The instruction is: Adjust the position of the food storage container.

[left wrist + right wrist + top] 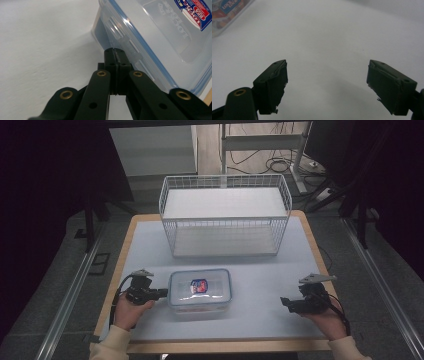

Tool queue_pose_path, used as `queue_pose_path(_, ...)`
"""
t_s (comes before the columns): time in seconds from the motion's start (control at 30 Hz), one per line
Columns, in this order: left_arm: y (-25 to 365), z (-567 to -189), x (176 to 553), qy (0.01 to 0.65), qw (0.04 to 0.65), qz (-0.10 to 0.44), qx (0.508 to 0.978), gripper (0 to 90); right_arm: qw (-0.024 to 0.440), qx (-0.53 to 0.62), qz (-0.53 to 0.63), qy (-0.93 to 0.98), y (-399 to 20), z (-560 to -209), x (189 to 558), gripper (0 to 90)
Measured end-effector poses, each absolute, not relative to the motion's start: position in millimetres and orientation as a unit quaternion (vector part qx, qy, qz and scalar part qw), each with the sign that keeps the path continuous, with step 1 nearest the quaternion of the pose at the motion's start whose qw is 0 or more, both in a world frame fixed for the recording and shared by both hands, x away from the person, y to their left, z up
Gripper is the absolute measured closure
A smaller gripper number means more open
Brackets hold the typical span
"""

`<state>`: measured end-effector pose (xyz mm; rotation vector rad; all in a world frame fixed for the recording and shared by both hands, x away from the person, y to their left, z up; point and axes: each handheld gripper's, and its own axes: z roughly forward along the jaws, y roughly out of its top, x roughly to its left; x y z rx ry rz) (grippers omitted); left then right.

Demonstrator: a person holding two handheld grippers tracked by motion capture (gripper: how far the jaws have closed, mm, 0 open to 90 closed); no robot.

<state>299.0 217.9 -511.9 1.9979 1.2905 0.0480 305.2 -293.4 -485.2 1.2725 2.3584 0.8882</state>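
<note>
1. Left gripper (161, 293) is sitting at the left end of the clear container (200, 291), jaws pressed together with nothing between them, tips right at the lid's side latch (126, 41).
2. Container is resting mid-table (260, 320), in front of the wire basket (225, 215), lid on.
3. Right gripper (285, 302) is waiting well apart on the right, jaws spread wide over bare tabletop.
4. Step looks like working that latch; next move calls for a careful nudge under the flap, I'd judge.
</note>
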Motion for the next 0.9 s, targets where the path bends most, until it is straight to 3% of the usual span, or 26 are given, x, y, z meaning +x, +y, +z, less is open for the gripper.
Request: queue_pose_path(0.9,164,-512,315,0.483,0.388,0.006,0.785,90.0,0.161,0.441,0.313,0.825,-293,-486,305,17.4)
